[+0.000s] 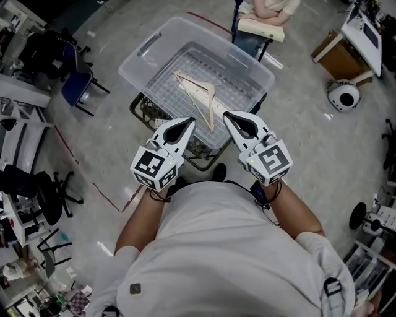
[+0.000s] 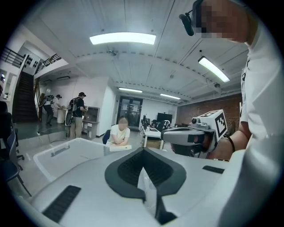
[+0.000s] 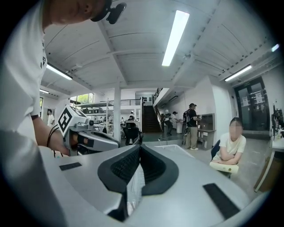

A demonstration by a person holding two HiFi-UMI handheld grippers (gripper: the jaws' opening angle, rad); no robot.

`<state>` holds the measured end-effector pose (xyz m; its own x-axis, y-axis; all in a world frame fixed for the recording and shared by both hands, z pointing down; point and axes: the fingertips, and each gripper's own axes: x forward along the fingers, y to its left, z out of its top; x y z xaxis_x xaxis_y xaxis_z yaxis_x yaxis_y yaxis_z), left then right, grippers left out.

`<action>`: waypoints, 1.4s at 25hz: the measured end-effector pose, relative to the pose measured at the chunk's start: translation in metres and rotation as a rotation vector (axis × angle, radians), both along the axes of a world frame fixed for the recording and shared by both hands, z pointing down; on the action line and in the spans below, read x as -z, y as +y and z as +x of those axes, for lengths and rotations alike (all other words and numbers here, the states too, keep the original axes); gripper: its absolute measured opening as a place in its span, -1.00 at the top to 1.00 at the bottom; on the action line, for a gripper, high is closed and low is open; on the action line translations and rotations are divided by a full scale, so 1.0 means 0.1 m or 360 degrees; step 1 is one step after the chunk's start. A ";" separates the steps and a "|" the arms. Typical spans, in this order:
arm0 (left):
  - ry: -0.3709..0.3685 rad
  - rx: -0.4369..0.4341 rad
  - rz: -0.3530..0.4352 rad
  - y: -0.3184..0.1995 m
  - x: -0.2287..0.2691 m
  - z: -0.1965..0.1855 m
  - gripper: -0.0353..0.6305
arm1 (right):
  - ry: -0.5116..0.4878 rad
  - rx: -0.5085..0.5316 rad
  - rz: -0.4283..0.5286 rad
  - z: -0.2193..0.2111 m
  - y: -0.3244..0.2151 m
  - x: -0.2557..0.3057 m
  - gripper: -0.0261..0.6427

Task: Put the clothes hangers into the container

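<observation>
A clear plastic container (image 1: 137, 51) stands on a black wire stand in front of me. Pale wooden clothes hangers (image 1: 201, 99) lie on its bottom. My left gripper (image 1: 189, 122) and right gripper (image 1: 227, 116) hover side by side over the container's near edge, close to my body and pointing away from me. Both are shut with nothing between the jaws. In the left gripper view the left gripper (image 2: 143, 150) has its pads pressed together, with the container (image 2: 66, 153) beyond it at the left. The right gripper (image 3: 140, 147) is likewise shut and empty in its own view.
A person (image 1: 267, 13) sits just beyond the container's far right corner. A blue chair (image 1: 77, 83) stands to the left. A cardboard box (image 1: 339, 59) and a round white device (image 1: 343, 96) sit on the floor at the right. The black stand (image 1: 143, 111) juts out under the container.
</observation>
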<state>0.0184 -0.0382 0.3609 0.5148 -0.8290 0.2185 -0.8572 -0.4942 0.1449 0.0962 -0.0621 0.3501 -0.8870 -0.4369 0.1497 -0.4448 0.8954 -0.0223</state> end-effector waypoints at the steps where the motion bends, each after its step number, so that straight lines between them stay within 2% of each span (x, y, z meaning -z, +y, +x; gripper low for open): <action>1: -0.0004 -0.0015 0.0002 0.03 0.00 -0.03 0.84 | 0.0001 -0.0004 -0.0008 -0.04 0.04 0.00 0.86; 11: -0.0003 -0.0178 0.0026 0.62 0.09 -0.41 0.85 | -0.0006 -0.0094 0.0017 -0.33 0.62 0.06 0.86; 16: 0.0007 -0.0218 0.0099 0.98 0.25 -0.75 0.84 | 0.0024 -0.0098 0.0079 -0.61 1.03 0.15 0.86; 20: 0.0005 -0.0276 0.0108 1.25 0.19 -1.04 0.84 | 0.0045 -0.0131 0.0113 -0.85 1.36 0.15 0.86; 31: 0.0056 -0.0346 0.0215 1.99 0.42 -1.48 0.84 | 0.0065 -0.0169 0.0168 -1.20 2.17 0.14 0.86; 35: 0.0069 -0.0372 0.0209 2.19 0.40 -1.58 0.84 | 0.0070 -0.0193 0.0163 -1.27 2.41 0.10 0.86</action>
